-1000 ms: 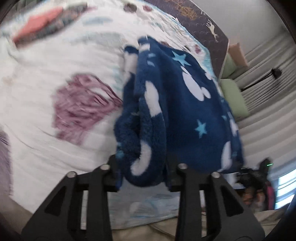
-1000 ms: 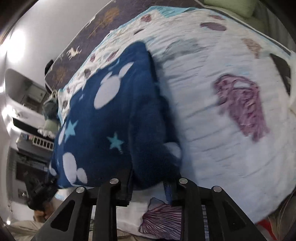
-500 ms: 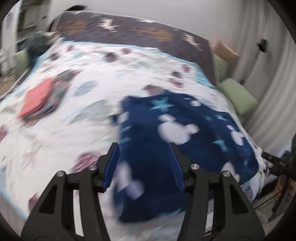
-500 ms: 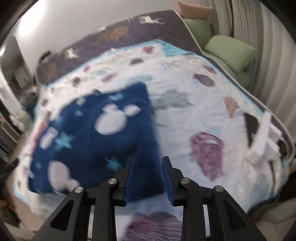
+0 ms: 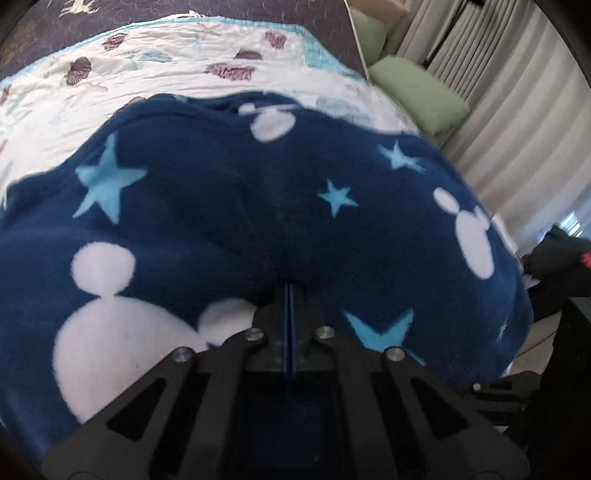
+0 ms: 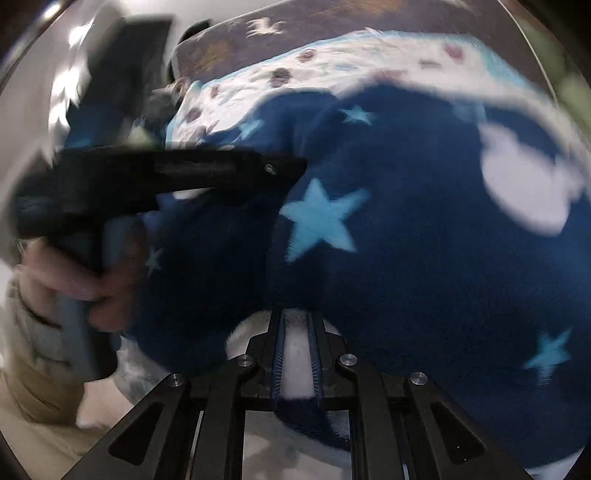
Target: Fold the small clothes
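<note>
Where the two black grippers meet the cloth, both are pinched onto the near edge of the navy fleece garment (image 5: 236,206), the one printed with white mouse-head shapes and pale blue stars. The left gripper (image 5: 291,291) has its jaws pressed together with only a thin sliver of the fleece's edge between them. The right gripper (image 6: 297,332) is clamped too, its ribbed blue pads (image 6: 277,350) set a little apart with a thick white patch of the fleece squeezed between them.

From the right wrist view the left gripper (image 6: 284,168) shows from the side, just left of the fleece's big blue star, its tip touching the cloth; the person's left hand (image 6: 81,273) wraps the handle below it, blurred, with a beige sleeve (image 6: 29,387) at the wrist.

The fleece bulges up from the grippers and fills most of both views, lying spread on the bed. Beyond its far edge runs the white quilt (image 5: 155,70), scattered with purple and grey seashell prints and edged in light blue. Past the quilt lies a dark brown cover (image 5: 44,22) with pale animal figures on it. To the right of the fleece, off the bed's side, sit green cushions (image 5: 421,92), and behind them hang pale grey curtains (image 5: 517,110). Something dark sits low to the right of the fleece, too blurred to name.
</note>
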The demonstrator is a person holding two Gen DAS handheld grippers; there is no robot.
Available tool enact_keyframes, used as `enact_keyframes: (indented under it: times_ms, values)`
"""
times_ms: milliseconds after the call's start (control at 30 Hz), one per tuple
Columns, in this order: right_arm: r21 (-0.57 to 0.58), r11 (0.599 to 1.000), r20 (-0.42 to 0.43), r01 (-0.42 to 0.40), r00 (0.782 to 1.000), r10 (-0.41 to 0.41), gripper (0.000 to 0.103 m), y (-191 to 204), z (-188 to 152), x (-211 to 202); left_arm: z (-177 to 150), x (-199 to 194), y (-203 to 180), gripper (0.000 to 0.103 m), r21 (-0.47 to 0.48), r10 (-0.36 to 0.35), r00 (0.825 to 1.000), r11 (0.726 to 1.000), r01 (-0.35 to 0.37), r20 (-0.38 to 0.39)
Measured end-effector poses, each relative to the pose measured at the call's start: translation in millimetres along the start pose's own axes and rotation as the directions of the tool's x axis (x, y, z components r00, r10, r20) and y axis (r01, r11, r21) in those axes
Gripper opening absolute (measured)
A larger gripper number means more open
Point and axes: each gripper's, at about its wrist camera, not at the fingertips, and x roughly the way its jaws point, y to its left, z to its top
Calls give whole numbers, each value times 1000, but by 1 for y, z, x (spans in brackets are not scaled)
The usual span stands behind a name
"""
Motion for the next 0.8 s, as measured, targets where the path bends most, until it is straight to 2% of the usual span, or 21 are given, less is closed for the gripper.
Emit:
enact_keyframes:
  times_ms: [100, 233, 267, 333, 367, 433, 467, 500, 567, 700, 800]
  values:
    - [40, 998, 0, -45, 999, 45, 10, -12, -1, -11, 5, -22, -2, 4, -24, -21, 1000, 999, 22, 20]
    - [8, 999, 7, -52, 999, 52, 11, -10, -1, -30, 24, -53, -21, 4, 55, -21, 989, 998, 13, 148]
    - [-12, 999, 18, -50, 999, 50, 11, -3, -1, -33, 28, -52, -24, 4, 65, -23, 988, 998, 13, 154]
    - [-66, 996, 41, -68, 997, 71, 11, 9, -1, -38, 42, -35, -27, 4, 60, -1, 994, 998, -6, 112]
    - [-76, 995, 25, -66, 997, 68, 11, 11, -1, -32, 47, -20, -25, 4, 55, 25, 997, 998, -30, 77]
    - [-65, 997, -8, -37, 999, 37, 11, 9, -4, -15, 56, 27, -12, 4, 24, 139, 990, 990, -139, -20]
    - [-40, 998, -18, -47, 999, 46, 10, 3, -7, -5, 56, 44, -2, 3, 1, 148, 988, 989, -148, -50]
    - [-28, 998, -10, -57, 998, 57, 10, 1, -8, -3, 56, 55, 7, 2, -33, 125, 990, 991, -127, -60]
    - [-37, 998, 0, -49, 999, 49, 10, 3, -9, -8, 57, 51, 9, 2, -67, 103, 994, 992, -106, -40]
    - [-39, 997, 5, -60, 998, 61, 11, -1, -14, -18, 56, 24, 1, 2, -23, 98, 995, 995, -97, 16]
    - [-40, 997, 17, -66, 998, 66, 11, -6, -7, -30, 52, -11, 9, 10, -43, 65, 994, 997, -61, 83]
